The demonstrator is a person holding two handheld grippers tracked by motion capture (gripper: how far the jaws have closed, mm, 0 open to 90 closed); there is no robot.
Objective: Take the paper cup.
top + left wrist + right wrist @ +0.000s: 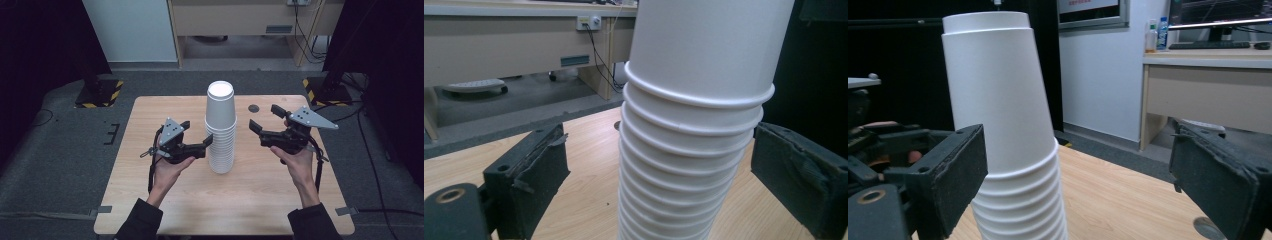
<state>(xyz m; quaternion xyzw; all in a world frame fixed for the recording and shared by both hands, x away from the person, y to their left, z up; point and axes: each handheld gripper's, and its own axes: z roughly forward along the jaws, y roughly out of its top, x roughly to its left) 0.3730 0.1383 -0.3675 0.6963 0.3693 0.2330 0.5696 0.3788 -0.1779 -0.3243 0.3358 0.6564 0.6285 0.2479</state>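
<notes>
**Stack of paper cups sitting between 2 spread hand-held grippers**

So here's the setup: a tall stack of white paper cups (220,127) stands upside down near the middle of the wooden worktop (165,200), a bit toward the far edge. The cups are nested, with the rims bunched up in rings along the lower half and 1 smooth cup capping the top. It leans slightly in both gripper views.

The left hand-held gripper (200,143) is right up against the stack on its left side. Its jaws are spread wide, and in the left gripper view the stack (694,130) sits squarely between the 2 black pads (541,167) with a clear gap on each side, so nothing is pinched. From the high view, the near jaw tip looks like it's just beside the cup rims, maybe touching, hard to say.

The right hand-held gripper (264,122) hangs off to the right of the stack, near but apart from it, jaws also spread and holding nothing. In the right gripper view the stack (1003,145) shows just beside its left pad (955,170).

There's a small dark round spot (254,108) on the worktop behind the right one.
</notes>
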